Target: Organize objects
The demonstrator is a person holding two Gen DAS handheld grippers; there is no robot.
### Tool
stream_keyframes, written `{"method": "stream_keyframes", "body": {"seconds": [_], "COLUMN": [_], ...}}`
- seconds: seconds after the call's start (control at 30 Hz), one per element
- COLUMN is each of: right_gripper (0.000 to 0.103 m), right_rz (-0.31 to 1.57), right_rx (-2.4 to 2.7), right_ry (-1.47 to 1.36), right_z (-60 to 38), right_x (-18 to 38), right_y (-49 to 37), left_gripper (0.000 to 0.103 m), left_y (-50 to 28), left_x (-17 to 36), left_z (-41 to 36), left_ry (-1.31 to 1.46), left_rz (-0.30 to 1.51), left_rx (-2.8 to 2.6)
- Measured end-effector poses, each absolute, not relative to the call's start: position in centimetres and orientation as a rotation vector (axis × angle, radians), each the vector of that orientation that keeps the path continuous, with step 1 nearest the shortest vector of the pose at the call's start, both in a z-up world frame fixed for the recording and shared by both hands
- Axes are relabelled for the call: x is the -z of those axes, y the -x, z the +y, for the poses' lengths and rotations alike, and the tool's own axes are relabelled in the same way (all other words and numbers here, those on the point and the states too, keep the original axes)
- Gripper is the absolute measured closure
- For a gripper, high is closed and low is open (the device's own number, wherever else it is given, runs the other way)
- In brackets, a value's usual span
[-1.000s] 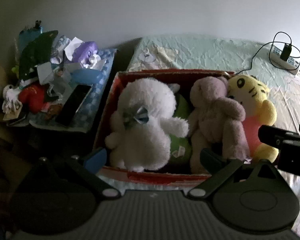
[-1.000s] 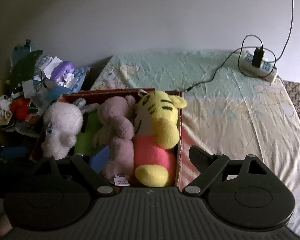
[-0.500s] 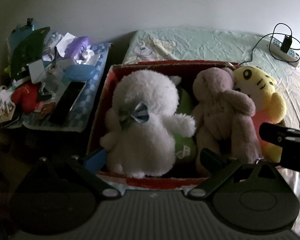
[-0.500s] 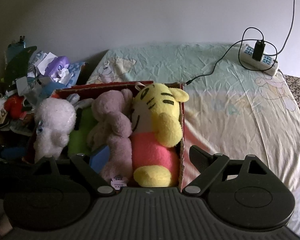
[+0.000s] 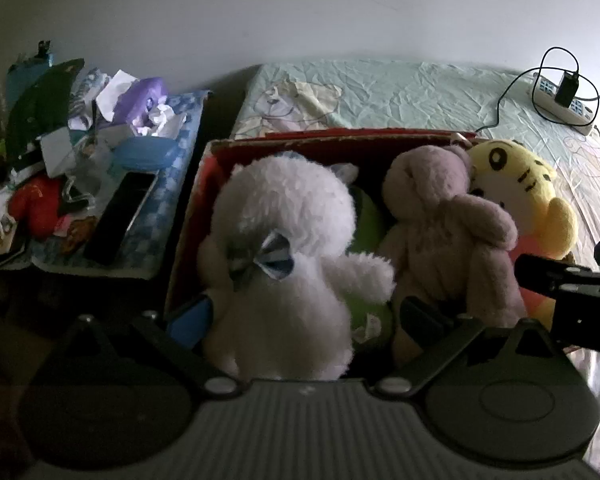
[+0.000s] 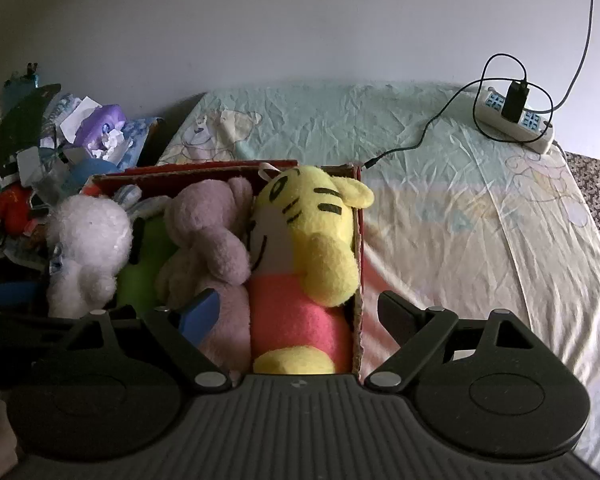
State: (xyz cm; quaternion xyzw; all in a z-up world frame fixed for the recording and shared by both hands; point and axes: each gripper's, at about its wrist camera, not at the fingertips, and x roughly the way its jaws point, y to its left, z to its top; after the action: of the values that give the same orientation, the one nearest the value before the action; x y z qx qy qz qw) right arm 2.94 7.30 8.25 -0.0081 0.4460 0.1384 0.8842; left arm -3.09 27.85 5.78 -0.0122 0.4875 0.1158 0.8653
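- My left gripper has its jaws spread wide in the lower part of the left wrist view. The fluffy white plush sits between them, but the fingers are not pressed into it, so nothing is gripped.
- My right gripper is just as wide open at the bottom of the right wrist view. It straddles the yellow tiger plush and the right wall of the red cardboard box; I think the blue-padded finger brushes the mauve teddy, though the dim light leaves that unsure.
- The box fills the middle of both frames: matte red card with a raw corrugated edge, packed tight with soft toys in a row: white, a smooth lime-green plush wedged low, mauve, then yellow.
- The white one is long-piled with a striped blue bow; the tiger has black stripes and a pink belly.
- The box rests on a crinkled pale-green bedsheet.
- At upper right lies a white power strip with a looped black cable.
- At upper left sits a cluttered heap with a glossy black phone.
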Motion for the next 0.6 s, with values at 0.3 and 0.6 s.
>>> {"method": "stream_keyframes", "body": {"seconds": [0.3,0.6], "right_gripper": [0.015,0.015], "right_rz": [0.958,0.968], "right_rx": [-0.272,-0.271], "right_ry": [0.01,0.01], "right_z": [7.4,7.4], "right_x": [-7.4,-7.0], "right_y": [-3.4,-3.5], "left_gripper": [0.003,0.003], "left_y": [2.5,2.3], "left_x": [-4.9,-4.3], "left_z": [27.9,27.9], "left_ry": [0.025,0.029], "left_rz": [1.043,1.057], "left_rx": [-0.226,-0.225]}}
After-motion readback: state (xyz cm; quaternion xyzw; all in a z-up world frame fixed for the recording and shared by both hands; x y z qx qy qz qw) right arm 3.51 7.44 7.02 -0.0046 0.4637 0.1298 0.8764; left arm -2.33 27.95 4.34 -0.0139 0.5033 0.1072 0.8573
